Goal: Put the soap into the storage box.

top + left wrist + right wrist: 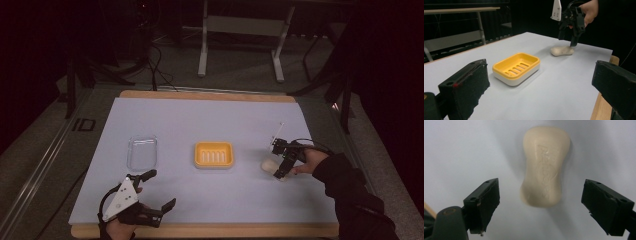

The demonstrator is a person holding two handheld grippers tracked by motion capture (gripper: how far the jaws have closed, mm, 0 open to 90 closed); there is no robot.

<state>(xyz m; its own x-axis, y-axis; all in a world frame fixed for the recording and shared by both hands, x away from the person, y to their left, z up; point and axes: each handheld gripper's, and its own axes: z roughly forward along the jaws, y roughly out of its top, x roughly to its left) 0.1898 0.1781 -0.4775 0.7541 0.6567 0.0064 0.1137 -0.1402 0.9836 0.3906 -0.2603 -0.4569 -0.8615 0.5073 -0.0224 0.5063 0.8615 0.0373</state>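
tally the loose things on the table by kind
soap bar: 1
yellow soap dish: 1
clear lid: 1
total: 3

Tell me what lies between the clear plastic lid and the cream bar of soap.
The yellow soap dish sits between the clear plastic lid and the cream bar of soap, seen in the high view.
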